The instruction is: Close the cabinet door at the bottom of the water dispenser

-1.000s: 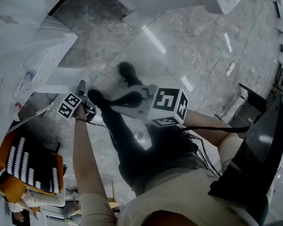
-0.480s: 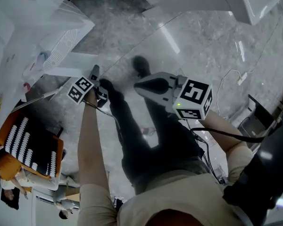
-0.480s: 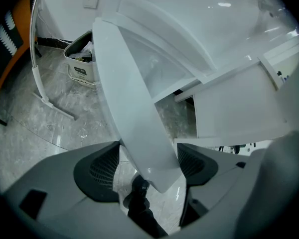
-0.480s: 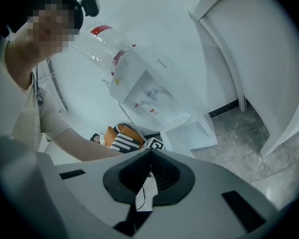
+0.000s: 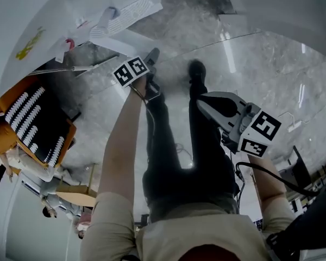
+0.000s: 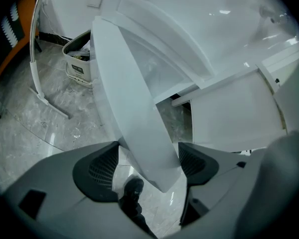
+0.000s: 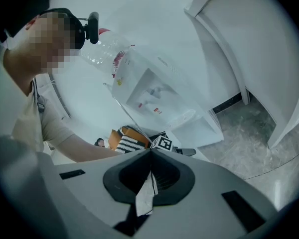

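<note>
The white water dispenser [image 5: 117, 12] stands at the upper left of the head view, and with its bottle [image 7: 139, 86] in the right gripper view. Its bottom cabinet door [image 6: 132, 101] is swung out, with a dark gap [image 6: 175, 121] behind it. My left gripper [image 6: 147, 163] [image 5: 151, 55] is open, and the door's lower corner lies between its pads, with floor showing on both sides. My right gripper [image 7: 150, 169] [image 5: 202, 101] is shut with nothing in it, hanging at the right away from the dispenser.
A waste bin [image 6: 78, 59] and a white stand leg [image 6: 50, 103] sit left of the door. An orange and black striped object [image 5: 41, 126] lies at the left, and a cable [image 5: 293, 125] runs over the marble floor at the right. The person's legs and shoes [image 5: 195, 69] stand between the grippers.
My left gripper has moved up toward the dispenser's base. The right gripper has dropped back to the lower right, and the head view has swung toward the dispenser.
</note>
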